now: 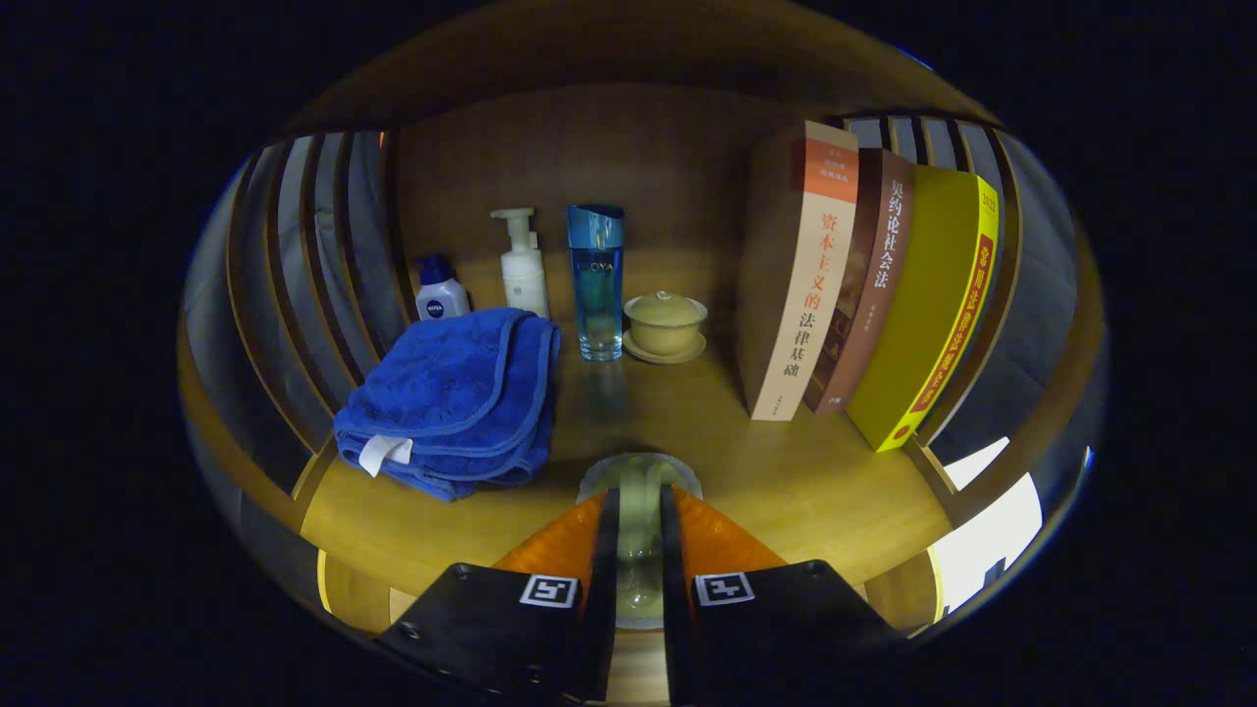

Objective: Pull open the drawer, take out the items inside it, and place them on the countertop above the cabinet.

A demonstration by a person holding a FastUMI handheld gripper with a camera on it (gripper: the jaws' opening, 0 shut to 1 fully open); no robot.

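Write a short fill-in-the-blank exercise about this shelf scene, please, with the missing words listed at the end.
1. The folded towel lying on the countertop is ____ in colour.
2. ____ books stand together beyond the lidded cup.
3. The clear glass is gripped ____ the jaws of the gripper, just above the countertop.

Missing words: blue; three; between
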